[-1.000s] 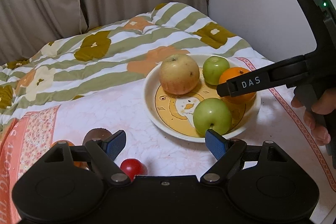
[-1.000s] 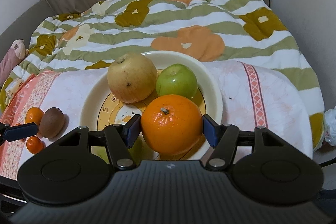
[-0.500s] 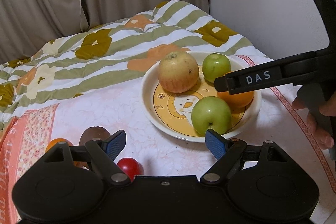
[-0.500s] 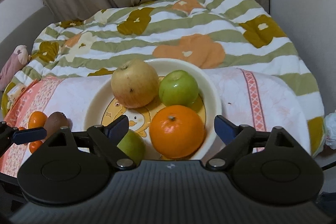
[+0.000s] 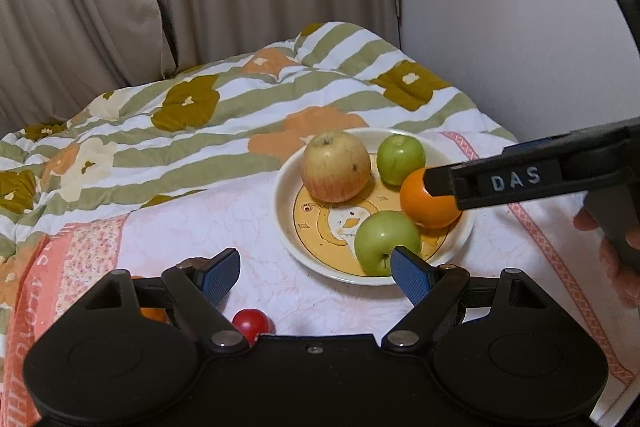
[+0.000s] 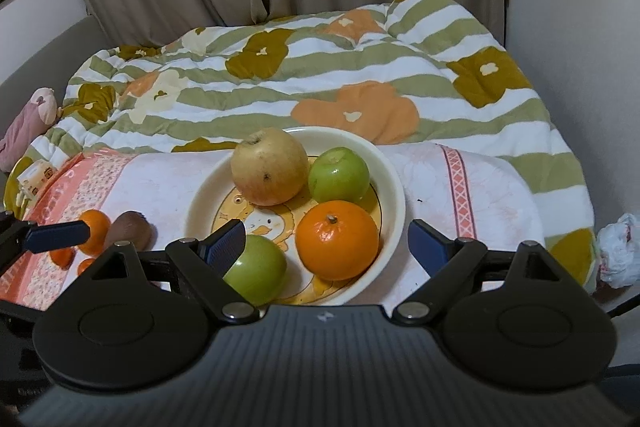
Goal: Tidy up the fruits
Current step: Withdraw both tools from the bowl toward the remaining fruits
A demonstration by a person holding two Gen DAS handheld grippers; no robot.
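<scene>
Plate (image 6: 394,183) sits on the white cloth (image 6: 492,187) spread over the bed, quilt (image 6: 320,75) behind. In it: large yellow-red apple (image 6: 270,167), two green apples (image 6: 340,175) (image 6: 256,269), one orange (image 6: 337,239) at the near right edge

Right tongs (image 6: 330,245) stand wide, nothing between the pads, just short of the orange, which rests free in the plate. Left tongs (image 5: 316,273) also fairly wide and empty, low over the cloth near the plate's front rim

Loose fruit off to the left on the cloth: brown kiwi (image 6: 130,227), small oranges (image 6: 94,225), a small red fruit (image 5: 250,321)

Judgement: orange delivered, the loose pieces come next. To do it well, lift the right tongs clear without nudging the orange; it is round and near the rim. Take the kiwi gently across its short width, and set it in the plate's open centre
</scene>
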